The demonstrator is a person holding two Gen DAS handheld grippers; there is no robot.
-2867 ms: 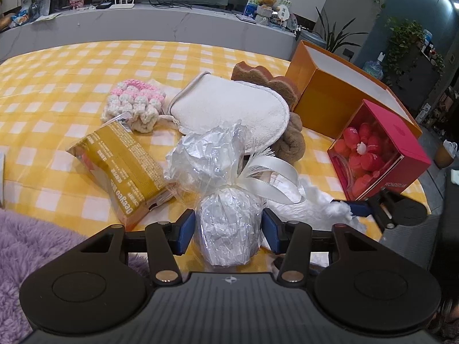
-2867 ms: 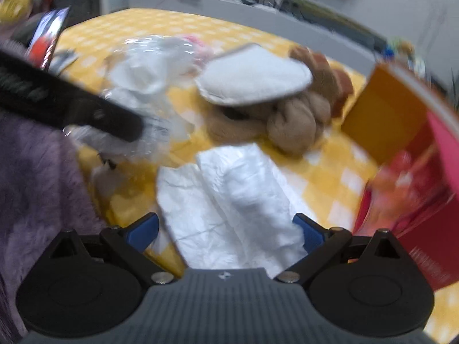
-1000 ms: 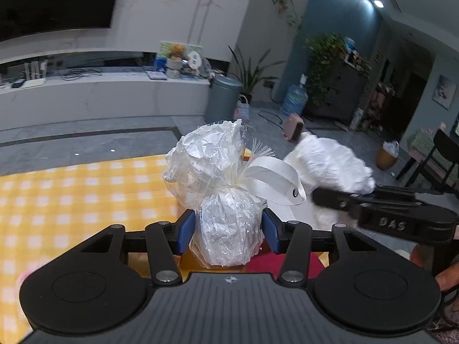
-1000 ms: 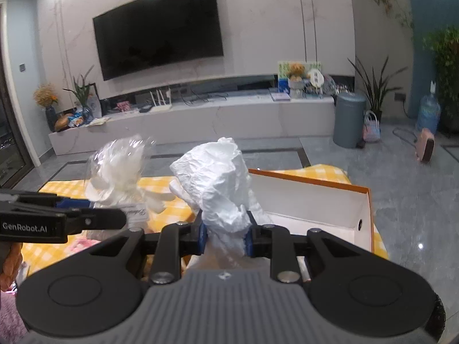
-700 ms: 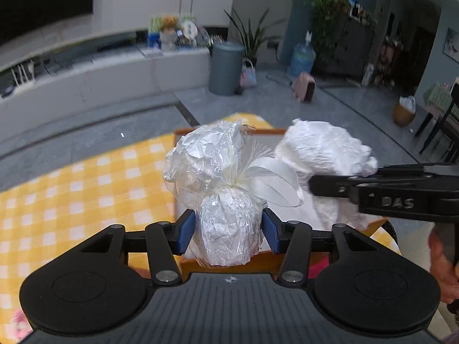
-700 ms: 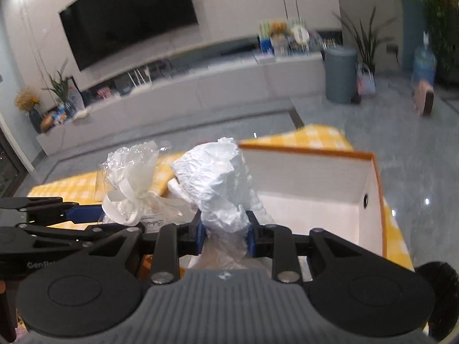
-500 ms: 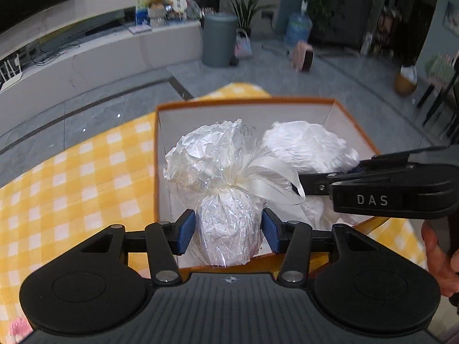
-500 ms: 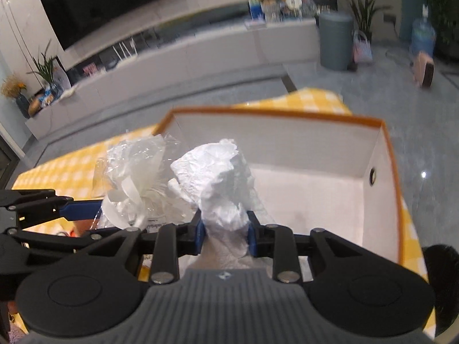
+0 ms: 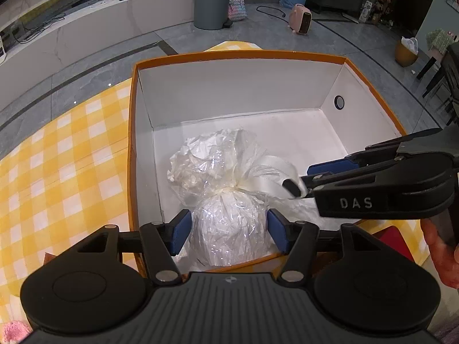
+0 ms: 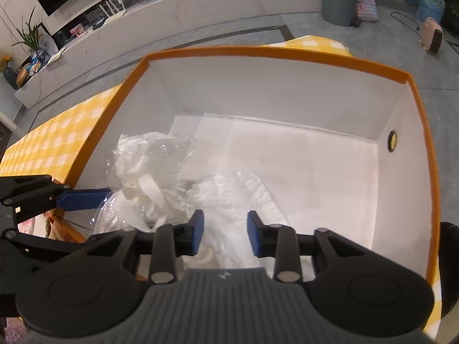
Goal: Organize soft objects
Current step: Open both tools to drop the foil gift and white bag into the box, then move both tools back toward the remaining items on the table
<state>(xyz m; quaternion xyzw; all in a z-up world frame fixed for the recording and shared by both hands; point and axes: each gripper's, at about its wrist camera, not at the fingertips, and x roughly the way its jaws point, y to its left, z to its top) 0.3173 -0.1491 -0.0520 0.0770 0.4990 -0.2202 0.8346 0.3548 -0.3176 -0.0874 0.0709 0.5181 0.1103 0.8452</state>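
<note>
An orange box [image 9: 132, 132] with a white inside stands on the yellow checked tablecloth; it also shows in the right wrist view [image 10: 430, 154]. A cellophane-wrapped white bundle with a cream ribbon [image 9: 229, 200] lies in the box, between the spread pads of my left gripper [image 9: 229, 230], which has opened. My right gripper [image 10: 224, 235] is open above a crumpled white soft packet [image 10: 229, 197] lying in the box beside the bundle [image 10: 143, 169]. The right gripper also shows from the side in the left wrist view [image 9: 373, 183].
The yellow checked tablecloth [image 9: 57, 157] lies left of the box. A red box corner [image 9: 398, 240] is at the right. A pink knitted item [image 9: 14, 329] sits at the bottom left. Grey floor, a bin [image 9: 212, 0] and a white counter are beyond the table.
Both grippers came down into the orange box and opened. The wrapped bundle and the white packet were let go and now rest on the box floor.
</note>
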